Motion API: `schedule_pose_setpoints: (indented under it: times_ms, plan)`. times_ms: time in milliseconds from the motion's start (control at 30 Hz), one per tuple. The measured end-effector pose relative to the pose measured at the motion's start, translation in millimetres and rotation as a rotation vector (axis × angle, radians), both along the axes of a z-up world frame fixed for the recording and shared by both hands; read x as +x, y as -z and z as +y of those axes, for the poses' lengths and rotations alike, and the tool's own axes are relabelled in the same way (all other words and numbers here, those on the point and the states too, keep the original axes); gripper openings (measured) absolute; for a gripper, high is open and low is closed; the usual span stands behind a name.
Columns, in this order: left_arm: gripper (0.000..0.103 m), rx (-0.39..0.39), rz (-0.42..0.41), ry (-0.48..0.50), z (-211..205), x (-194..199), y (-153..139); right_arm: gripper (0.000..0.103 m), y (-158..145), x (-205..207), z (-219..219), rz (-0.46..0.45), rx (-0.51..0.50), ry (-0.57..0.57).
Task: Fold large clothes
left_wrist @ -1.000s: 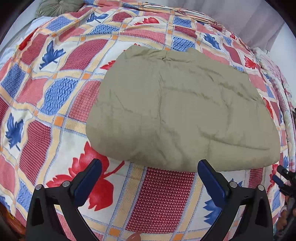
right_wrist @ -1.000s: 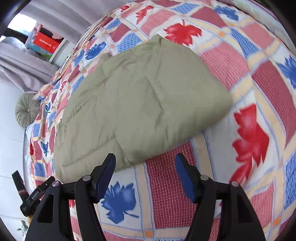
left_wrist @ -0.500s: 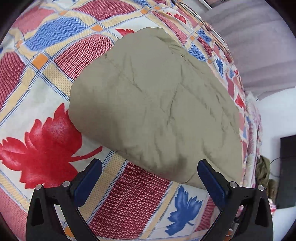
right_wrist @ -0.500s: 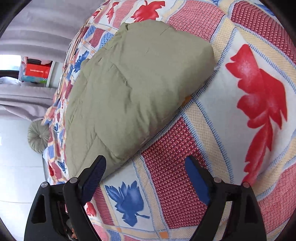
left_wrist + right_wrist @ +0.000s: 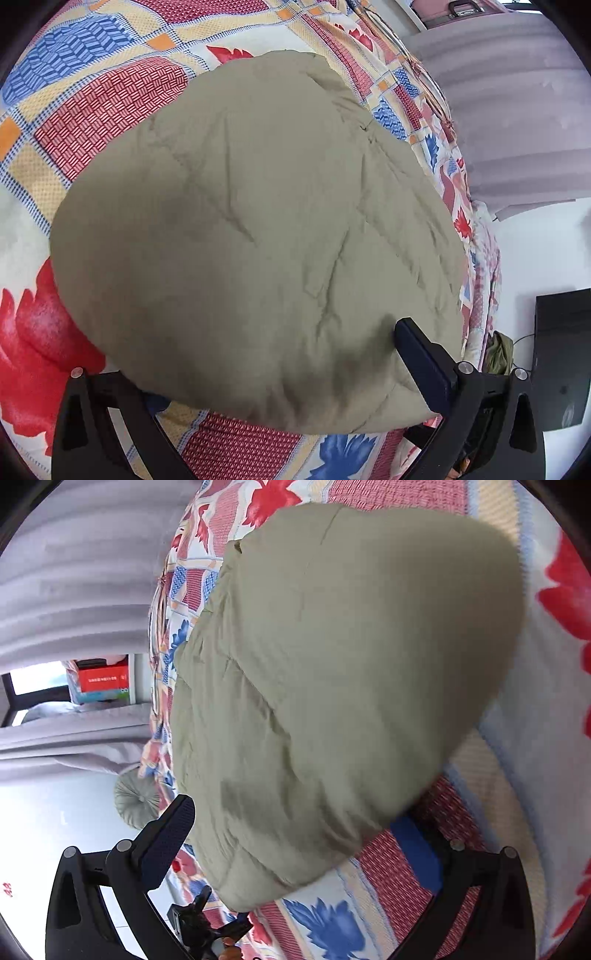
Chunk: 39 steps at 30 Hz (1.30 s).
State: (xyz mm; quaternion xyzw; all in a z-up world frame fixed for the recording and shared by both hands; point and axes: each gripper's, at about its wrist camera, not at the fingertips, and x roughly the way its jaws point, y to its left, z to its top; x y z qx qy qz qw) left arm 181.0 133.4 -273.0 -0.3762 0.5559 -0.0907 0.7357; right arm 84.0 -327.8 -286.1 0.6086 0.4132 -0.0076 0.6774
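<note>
- I count one folded olive-green padded garment (image 5: pixel 255 236), lying flat on the bed (image 5: pixel 110 99), which has a quilt patterned in red, blue and cream squares with leaf shapes.
- I hold two claws. My left claw (image 5: pixel 273 384) stands wide over the garment's near edge: its right finger (image 5: pixel 421 358) lies on top of the fabric near the corner, while its left finger is hidden under the bulging hem, with only its black frame showing.
- My right claw (image 5: pixel 295 845) has its jaws opening and already spread wide, with the garment's near corner (image 5: pixel 280 849) bulging between them. Its left finger (image 5: pixel 166 842) stands beside the fabric; whether it touches is hard to tell. Its right, blue-padded finger (image 5: pixel 417 853) is partly tucked under the overhanging edge and blurred.
- In the right wrist view my left claw shows small and dark at the bottom edge (image 5: pixel 207 923), partly cut off.
- One round grey-green cushion (image 5: pixel 136 805) sits at the far end of the bed, half hidden behind the garment.
- Grey curtains (image 5: pixel 74 590) hang behind the bed, and between them a red box (image 5: pixel 105 679) sits on other boxes I cannot read.
- In the left wrist view a dark flat object (image 5: pixel 561 362) stands at the right edge, cut off, beside a small greenish heap (image 5: pixel 498 350) too small to identify.
</note>
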Motion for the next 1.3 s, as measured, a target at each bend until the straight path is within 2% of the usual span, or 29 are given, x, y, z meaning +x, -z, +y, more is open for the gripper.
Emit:
schedule_pose_setpoints:
  times_ms: [100,133,167,267,300,333,367,433,533,600,833,1067,1300]
  plan:
    - [0.101,0.055,0.016,-0.014,-9.1,8.8,8.1,0.103,7.2,14.1,6.1,-0.007,0.003,-0.028]
    - [0.091,0.082,0.013,-0.017,-12.2,10.2,7.7,0.103,9.8,16.5,7.6,-0.004,0.001,-0.035]
    - [0.074,0.103,0.002,-0.008,-14.1,10.5,6.3,0.103,10.9,18.8,9.6,-0.003,-0.001,-0.040]
    - [0.041,0.136,-0.031,0.044,-20.3,13.2,-2.4,0.100,11.7,20.2,12.1,-0.010,0.023,-0.038]
    - [0.037,0.151,-0.045,0.057,-22.0,14.1,-6.6,0.087,13.1,19.2,11.6,0.000,0.029,-0.035]
    - [0.033,0.168,-0.055,0.065,-23.5,14.3,-10.5,0.068,14.6,19.3,10.7,0.017,0.031,-0.036]
    - [0.028,0.185,-0.067,0.074,-25.4,14.8,-15.1,0.065,16.8,18.5,9.6,0.025,0.042,-0.033]
    - [0.024,0.215,-0.092,0.093,-28.3,12.5,-23.6,0.045,16.3,15.6,8.5,0.012,0.055,-0.023]
    - [0.020,0.268,-0.132,0.136,-35.0,7.8,-36.8,0.032,8.5,12.6,9.7,-0.019,0.050,-0.033]
    - [0.020,0.298,-0.160,0.170,-38.1,-0.1,-47.2,0.028,1.4,8.8,10.6,-0.046,0.049,-0.050]
    - [0.020,0.315,-0.188,0.237,-28.9,-54.7,-76.9,0.026,-23.7,-25.1,12.7,-0.067,0.031,-0.094]
    - [0.020,0.300,-0.135,0.288,-8.5,-129.2,-86.1,0.026,-36.8,-90.2,23.9,-0.027,0.054,-0.099]
    - [0.020,0.280,-0.026,0.304,13.3,-195.6,-69.5,0.026,-37.6,-152.1,38.0,0.033,0.066,-0.101]
